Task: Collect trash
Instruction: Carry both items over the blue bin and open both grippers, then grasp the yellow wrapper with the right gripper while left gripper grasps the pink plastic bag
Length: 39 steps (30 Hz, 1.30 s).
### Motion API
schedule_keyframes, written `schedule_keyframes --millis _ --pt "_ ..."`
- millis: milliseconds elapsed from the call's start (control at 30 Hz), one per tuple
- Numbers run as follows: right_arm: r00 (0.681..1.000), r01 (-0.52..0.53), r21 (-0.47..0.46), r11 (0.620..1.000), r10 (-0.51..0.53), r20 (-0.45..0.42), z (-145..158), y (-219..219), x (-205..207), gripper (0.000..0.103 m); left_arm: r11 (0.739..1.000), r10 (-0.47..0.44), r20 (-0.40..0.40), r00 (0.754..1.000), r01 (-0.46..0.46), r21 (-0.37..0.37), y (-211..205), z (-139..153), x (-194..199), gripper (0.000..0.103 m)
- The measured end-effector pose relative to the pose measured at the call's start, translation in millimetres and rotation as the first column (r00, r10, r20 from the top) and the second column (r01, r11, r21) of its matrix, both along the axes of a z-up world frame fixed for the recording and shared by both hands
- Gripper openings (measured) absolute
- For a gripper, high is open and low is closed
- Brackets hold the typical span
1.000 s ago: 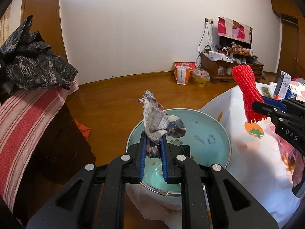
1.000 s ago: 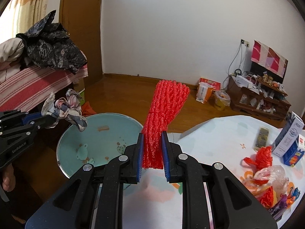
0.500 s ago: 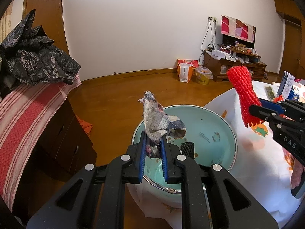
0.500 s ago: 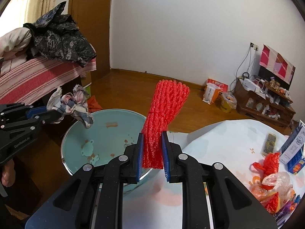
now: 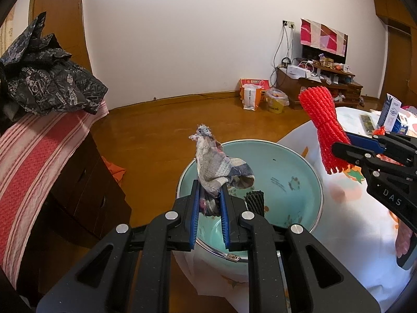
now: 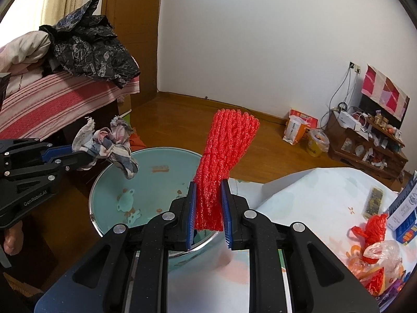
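My left gripper (image 5: 210, 198) is shut on a crumpled grey-and-white rag (image 5: 216, 164) and holds it over the near rim of a pale green basin (image 5: 294, 167). The rag also shows in the right wrist view (image 6: 109, 143), above the basin's left side (image 6: 146, 182). My right gripper (image 6: 208, 206) is shut on a red foam net sleeve (image 6: 224, 156) that stands upright over the basin's right rim. The sleeve also shows in the left wrist view (image 5: 325, 127). A small black ribbed piece (image 5: 255, 200) lies inside the basin.
The basin sits at the edge of a table with a white printed cloth (image 6: 312, 190). Red bags and clear plastic (image 6: 375, 237) and boxes (image 6: 404, 208) lie at its right. A dark cabinet with striped cloth (image 5: 39, 156) stands left. Wooden floor lies beyond.
Both grippers have moved a little closer over the basin, each still holding its item. The red sleeve has drifted left, toward the basin's rim.
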State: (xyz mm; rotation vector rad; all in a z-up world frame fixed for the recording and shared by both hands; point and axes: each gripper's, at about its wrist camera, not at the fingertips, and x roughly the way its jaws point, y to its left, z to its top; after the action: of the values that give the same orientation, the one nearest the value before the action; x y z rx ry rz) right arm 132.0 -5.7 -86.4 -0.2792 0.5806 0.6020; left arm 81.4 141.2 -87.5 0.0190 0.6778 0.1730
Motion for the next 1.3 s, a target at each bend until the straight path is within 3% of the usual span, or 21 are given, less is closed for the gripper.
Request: schedule_keyframes --millis 667,767,800,833,867,933,1033,1100,1300 --pt "1.0 -0.026 -0.009 1.0 0.026 0.0 1 5 -4 0.019 1.0 -0.006 0.002 1.0 0.006 -0.006 -2 0 -1 0.016" --pt "0.998 -0.059 -0.019 0.998 0.058 -0.017 -3 9 -4 0.023 1.0 -0.019 0.001 1.0 0.019 -0.015 -4 0 0 0.022" --pt "0.998 -0.064 -0.025 0.998 0.064 -0.014 -4 10 -5 0.032 1.0 -0.025 0.001 1.0 0.025 -0.017 -6 0 -1 0.025" --pt "0.998 -0.063 -0.029 0.998 0.063 -0.007 -5 11 -7 0.038 0.999 -0.03 -0.003 1.0 0.03 -0.016 -8 0 0 0.03" --pt "0.998 -0.062 -0.025 0.998 0.062 -0.006 -5 10 -8 0.042 0.999 -0.032 -0.002 0.999 0.032 -0.017 -8 0 0 0.041" --pt "0.998 -0.055 -0.027 0.998 0.054 -0.012 -7 8 -7 0.042 1.0 -0.026 0.004 1.0 0.026 -0.014 -9 1 -1 0.052" --pt "0.999 -0.036 -0.027 0.999 0.036 -0.012 -7 4 -7 0.044 0.999 -0.03 0.004 1.0 0.03 -0.017 -10 1 -1 0.055" --pt "1.0 -0.012 -0.028 1.0 0.012 -0.013 -5 -2 -8 0.045 1.0 -0.023 0.003 1.0 0.023 -0.021 -10 1 -1 0.062" --pt "0.994 0.106 -0.053 0.993 -0.106 0.007 5 -48 -34 0.049 0.998 -0.048 -0.024 0.999 0.046 -0.047 -27 -7 -4 0.062"
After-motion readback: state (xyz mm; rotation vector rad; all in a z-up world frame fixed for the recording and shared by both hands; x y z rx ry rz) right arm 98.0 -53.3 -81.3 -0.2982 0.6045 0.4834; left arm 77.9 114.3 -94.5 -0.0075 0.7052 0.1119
